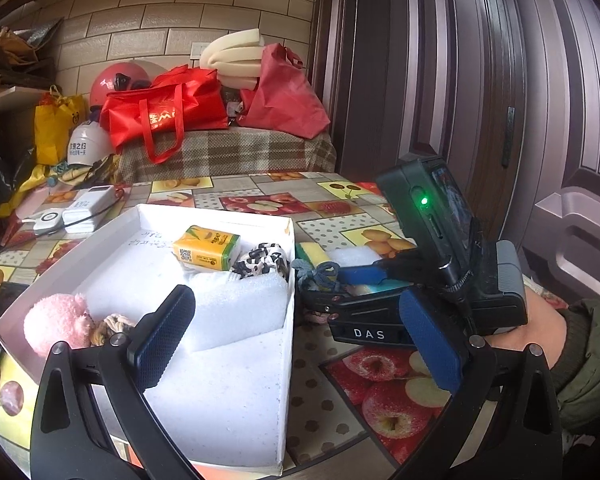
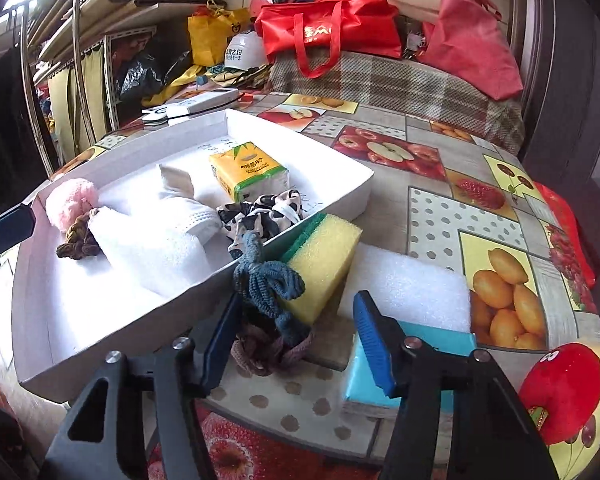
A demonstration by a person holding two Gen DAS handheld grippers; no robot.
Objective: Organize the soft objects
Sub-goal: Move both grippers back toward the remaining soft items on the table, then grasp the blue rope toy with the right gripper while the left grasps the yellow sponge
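Reaching w/ right gripper [image 2: 296, 340], fingers apart and straddling the blue-grey scrunchie [image 2: 266, 280] beside the white tray [image 2: 100, 316] on the surface, presumably to tray it; left gripper [image 1: 292, 340] fingers apart, empty.

We see black gripper frames, blue textured pads, silver screws; right gripper [image 1: 364, 280] marked "DAS", green LED lit above it; olive sleeve [image 1: 584, 360] behind.
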